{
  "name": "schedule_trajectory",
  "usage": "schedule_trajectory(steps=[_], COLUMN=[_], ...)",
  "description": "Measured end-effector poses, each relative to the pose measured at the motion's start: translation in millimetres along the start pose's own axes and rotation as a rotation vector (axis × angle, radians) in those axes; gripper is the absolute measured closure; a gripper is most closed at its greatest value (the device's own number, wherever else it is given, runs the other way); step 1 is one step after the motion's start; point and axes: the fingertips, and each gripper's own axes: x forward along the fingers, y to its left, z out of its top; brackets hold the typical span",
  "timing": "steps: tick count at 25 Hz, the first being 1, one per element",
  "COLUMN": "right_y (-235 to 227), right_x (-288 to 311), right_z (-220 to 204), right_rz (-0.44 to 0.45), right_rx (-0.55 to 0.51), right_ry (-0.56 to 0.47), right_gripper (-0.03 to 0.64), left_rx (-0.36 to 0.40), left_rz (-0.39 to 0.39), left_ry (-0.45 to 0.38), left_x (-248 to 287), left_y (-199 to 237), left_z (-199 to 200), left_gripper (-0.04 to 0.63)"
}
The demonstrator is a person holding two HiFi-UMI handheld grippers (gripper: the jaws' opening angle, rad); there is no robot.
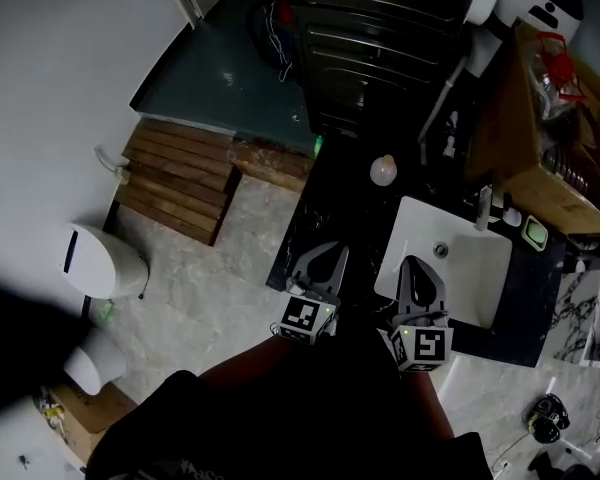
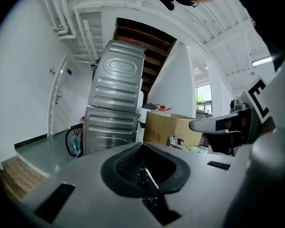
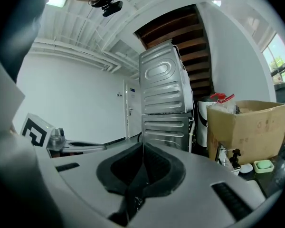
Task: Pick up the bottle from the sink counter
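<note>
Left tool and right tool both closed, empty, at near edge of sink
Reaching, it seems: bottle stands behind sink; right tool must open, then advance to it

You face a room with a plain white wall on your left and a pale, stone-patterned floor below you. A slatted wooden platform lies on it, just beside a grey-green floor section. Ahead, two ribbed metal machines stand stacked one on the other, under stepped brown wooden boards. A dark tabletop runs toward them, with a cardboard box to your right. The white beamed ceiling carries a lit lamp, and daylight comes through a window.
</note>
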Motion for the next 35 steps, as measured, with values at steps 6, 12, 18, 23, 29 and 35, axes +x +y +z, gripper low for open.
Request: schedule_trajectory(steps=[6,12,18,23,29,35], right_y=[-35.4,-65.9,-85.9,-95.5,-110.2,-119.7], right_x=[33.8,61.7,88.7,100.2,108.0,110.6], right_z=[-6.6,-17.7,-38.6,-51.9,-68.2,-80.2], right_rz=[0.005,0.015,0.028,0.044,0.039,0.025], right_rx=[0.021,0.045,0.058,0.075,0.077,0.122], right_ry=[0.026,0.048,0.086,0.115,0.146,0.165], right_gripper=[0.578,0.578,0.578,0.578,0.578,0.578], left_rx=[0.018,0.031,0.047,0.046,0.027,0.105], left_rz=[-0.007,0.014,0.025,0.025,0.011,-0.011], left_ry=[0.041,0.077,0.109,0.175,0.180,0.218], left_x=[67.7,124.1,175.4,212.4,244.1,269.9], left_y=[7.4,19.0,31.7,42.5,47.9,45.5], left_z=[-11.4,-27.2,-43.0,-69.3,-84.8,-102.5], left_gripper=[0.577,0.577,0.577,0.570,0.423,0.342])
